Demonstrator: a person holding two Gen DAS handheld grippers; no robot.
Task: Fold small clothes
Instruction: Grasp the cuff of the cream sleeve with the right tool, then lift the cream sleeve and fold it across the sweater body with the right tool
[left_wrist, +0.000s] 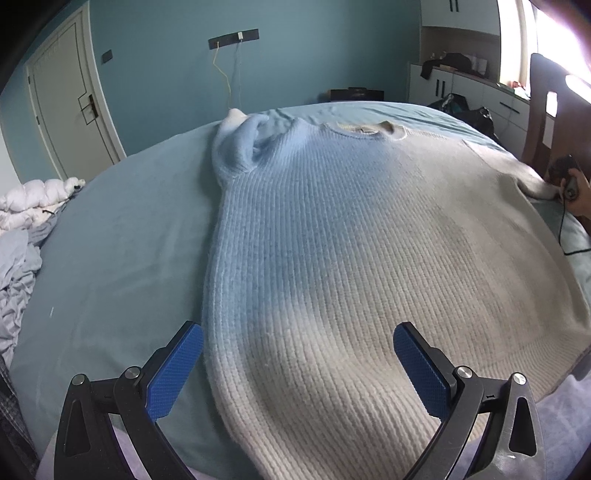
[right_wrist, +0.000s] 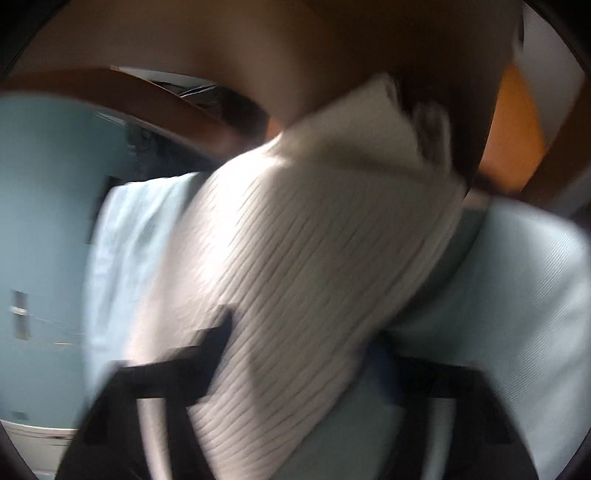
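Wide-open blue pads of the left gripper (left_wrist: 297, 363) straddle the ribbed sweater's (left_wrist: 332, 240) near hem on the bed (left_wrist: 110, 258), its length running away to the collar — the right gripper (right_wrist: 295, 354) pinches the far-right sleeve (right_wrist: 314, 240).

Teal bed sheet (left_wrist: 122, 236) as landmark. Beyond its far edge: teal wall (left_wrist: 166, 55), with 1 dark outlet strip (left_wrist: 233, 38) and 2 thin cords (left_wrist: 225, 79) hanging from it. Left of that, pale door (left_wrist: 70, 110). At the sheet's left edge: white puffy quilt (left_wrist: 33, 199) above crumpled grey bedding (left_wrist: 16, 266). Beyond its far right corner: white cabinets (left_wrist: 465, 88), dark clutter on top.
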